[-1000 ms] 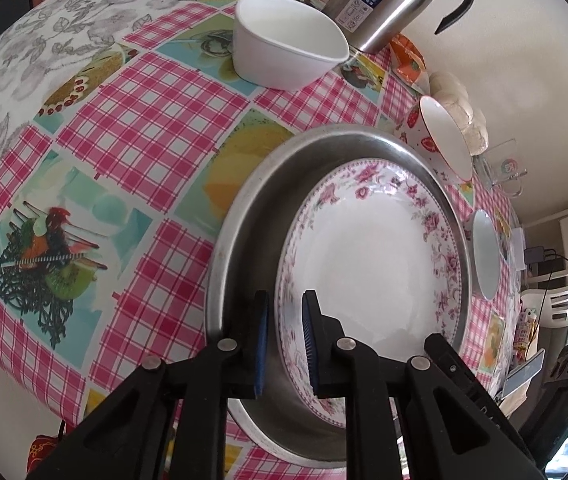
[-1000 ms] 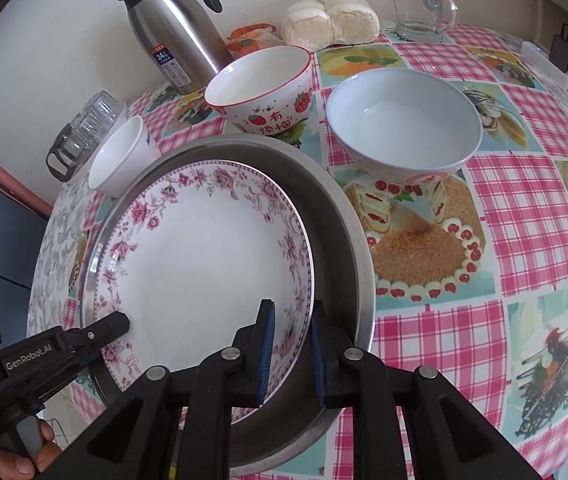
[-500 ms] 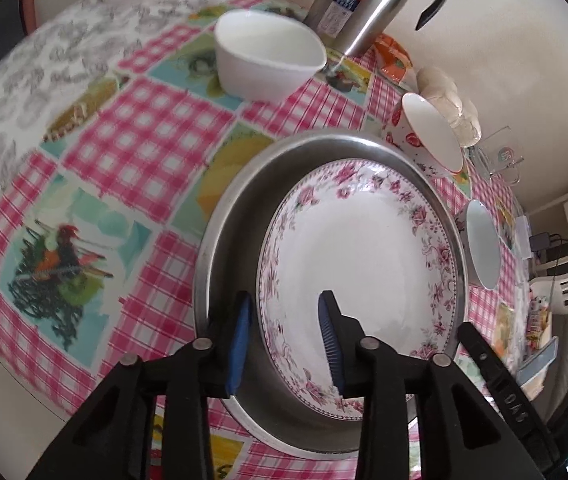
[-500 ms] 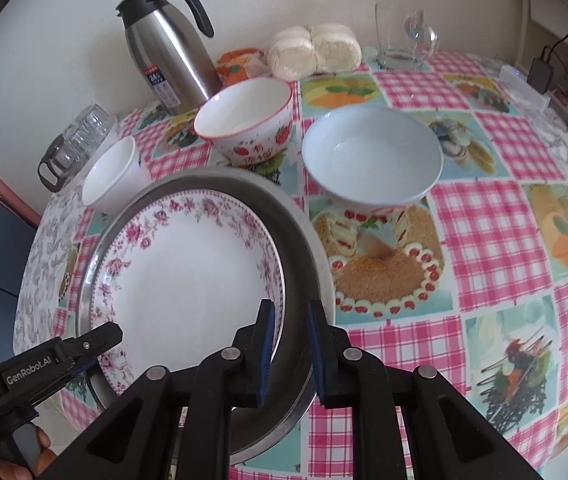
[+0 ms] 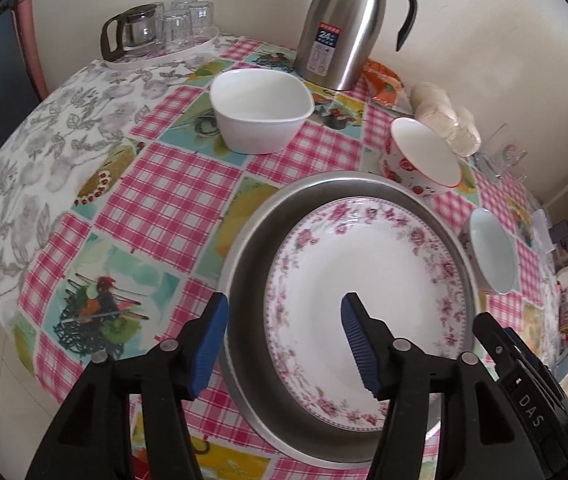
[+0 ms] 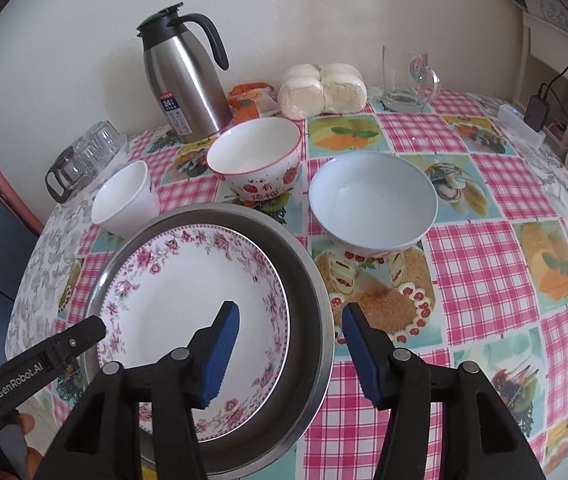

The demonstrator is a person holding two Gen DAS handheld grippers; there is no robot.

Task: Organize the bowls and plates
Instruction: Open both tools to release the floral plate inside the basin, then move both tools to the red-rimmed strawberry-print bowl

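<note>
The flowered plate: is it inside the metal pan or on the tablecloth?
Inside. The flowered plate lies flat in the metal pan, whose rim rings it all round in both views.

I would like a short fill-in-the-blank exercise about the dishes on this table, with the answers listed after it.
1. The white plate with the pink floral rim lies inside the round ____ pan.
2. The bowl with strawberries on its outside stands in front of the steel ____ with the black handle.
3. The jaws of the right gripper are ____.
4. Counting all bowls on the checked tablecloth, there are ____.

Answers: metal; jug; open; three
</note>
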